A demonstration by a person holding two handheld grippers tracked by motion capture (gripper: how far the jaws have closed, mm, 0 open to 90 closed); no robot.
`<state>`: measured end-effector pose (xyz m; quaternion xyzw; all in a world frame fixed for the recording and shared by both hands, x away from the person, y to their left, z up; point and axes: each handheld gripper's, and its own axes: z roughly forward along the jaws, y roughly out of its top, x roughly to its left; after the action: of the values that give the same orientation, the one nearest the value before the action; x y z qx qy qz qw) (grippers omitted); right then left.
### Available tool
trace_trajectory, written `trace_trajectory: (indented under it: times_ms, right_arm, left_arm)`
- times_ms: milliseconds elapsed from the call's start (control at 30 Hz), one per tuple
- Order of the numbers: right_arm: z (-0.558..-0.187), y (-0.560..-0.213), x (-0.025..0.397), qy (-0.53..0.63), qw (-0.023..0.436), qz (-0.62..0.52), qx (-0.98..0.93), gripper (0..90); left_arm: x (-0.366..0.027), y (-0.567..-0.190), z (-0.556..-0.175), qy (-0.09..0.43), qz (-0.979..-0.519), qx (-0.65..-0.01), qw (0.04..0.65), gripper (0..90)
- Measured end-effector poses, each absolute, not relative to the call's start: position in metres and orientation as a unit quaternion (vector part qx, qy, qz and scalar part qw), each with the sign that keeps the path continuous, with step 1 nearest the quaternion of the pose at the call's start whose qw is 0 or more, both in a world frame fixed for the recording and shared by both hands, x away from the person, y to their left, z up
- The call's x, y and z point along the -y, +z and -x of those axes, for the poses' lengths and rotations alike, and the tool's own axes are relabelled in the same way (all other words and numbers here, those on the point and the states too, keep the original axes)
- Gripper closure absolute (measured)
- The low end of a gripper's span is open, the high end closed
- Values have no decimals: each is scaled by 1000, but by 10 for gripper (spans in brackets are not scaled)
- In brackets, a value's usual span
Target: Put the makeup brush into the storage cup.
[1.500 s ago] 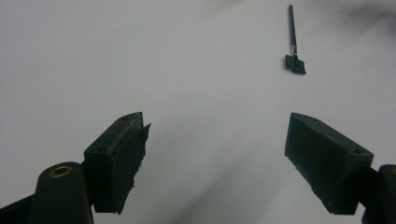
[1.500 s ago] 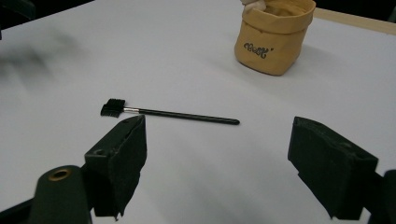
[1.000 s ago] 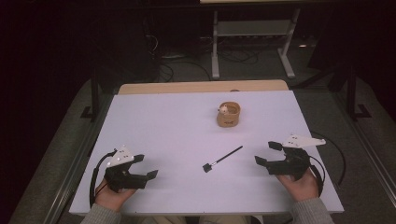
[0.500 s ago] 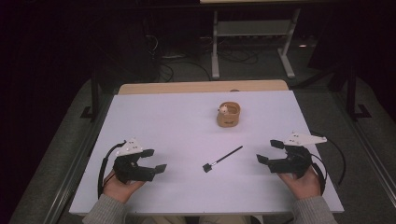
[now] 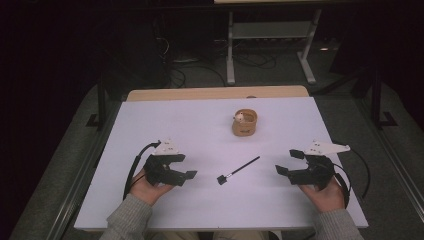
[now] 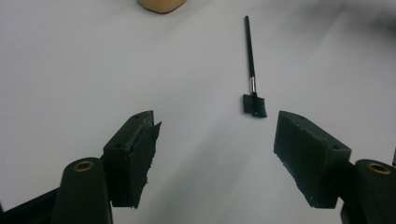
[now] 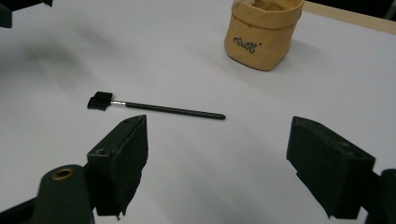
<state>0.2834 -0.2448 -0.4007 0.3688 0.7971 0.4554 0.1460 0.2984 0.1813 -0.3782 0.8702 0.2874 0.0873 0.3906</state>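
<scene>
We hold our left gripper (image 5: 181,167) low over the near left of the white counter (image 5: 165,120), its jaws spread wide and holding nothing; our right gripper (image 5: 289,162) sits at the near right, jaws equally wide and empty; between them lies the thin black brush (image 5: 238,170), flat on the counter, bristle head toward us, apart from both grippers; the tan fabric pouch (image 5: 244,122) stands upright farther back.

High view: fixed above the near edge, facing forward and down, far enough to take in the whole counter (image 5: 150,125). Hand-held gripper views: low, close to the surface, converging from either side (both share the brush (image 6: 252,70), mid-frame).
</scene>
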Motion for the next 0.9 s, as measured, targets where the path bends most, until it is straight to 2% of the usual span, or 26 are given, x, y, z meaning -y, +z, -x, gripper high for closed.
trace_trajectory:
  times_ms: [367,767,900]
  right_arm:
    - [-284,-401,246,452,143,-367,-800,196]
    - [-286,-402,243,451,138,-361,-805,201]
    - [-286,-402,243,452,137,-360,-805,201]
  left_arm:
    - [-146,-376,-313,66,-891,-260,366,341]
    - [-110,-380,-326,48,-905,-242,347,435]
    - [-100,-383,-330,45,-908,-243,338,430]
